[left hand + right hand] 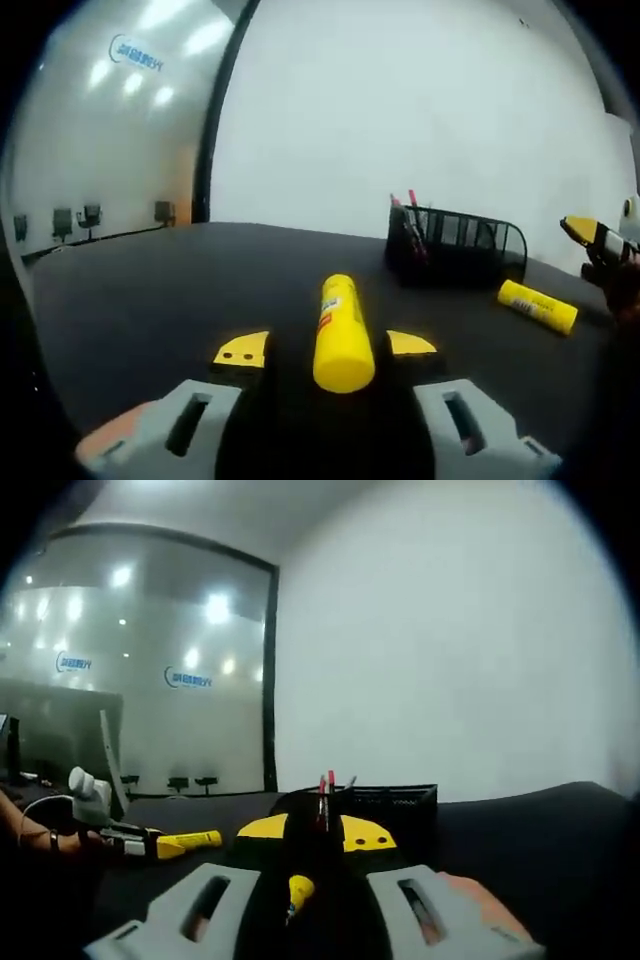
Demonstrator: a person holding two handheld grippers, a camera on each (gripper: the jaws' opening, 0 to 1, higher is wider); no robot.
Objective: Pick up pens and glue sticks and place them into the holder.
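Left gripper (328, 348): its fingers pinch a yellow glue stick (340, 330), which lies lengthwise between the yellow tips, its near end toward the camera. It is held above the black bench (150, 290).

Black mesh holder (455, 245): in the left gripper view it stands on the bench at two o'clock from the held stick, well apart. Red pens (410, 225) already stand at its left end.

A second glue stick (538, 306) lies on the bench just beside the holder, at about four o'clock from it. The right gripper's yellow tip enters this view at three o'clock.

Right gripper (314, 832): the fingers appear closed on a slim pen (297, 888) with a yellow near end; the grip itself is dark, so this is a judgement. The holder sits directly beyond at twelve o'clock, close.

Step in hand, as judged: carry each item to the holder and drop it in.

Recommendations:
- Left: travel toward two o'clock, then tip the stick upright over an open compartment before release.
- Keep clear of the standing pens; a knock could tip them.
- Right: lower the pen tip past the rim before spreading the fingers.
- Bring the two in one at a time to avoid a clash over the holder.
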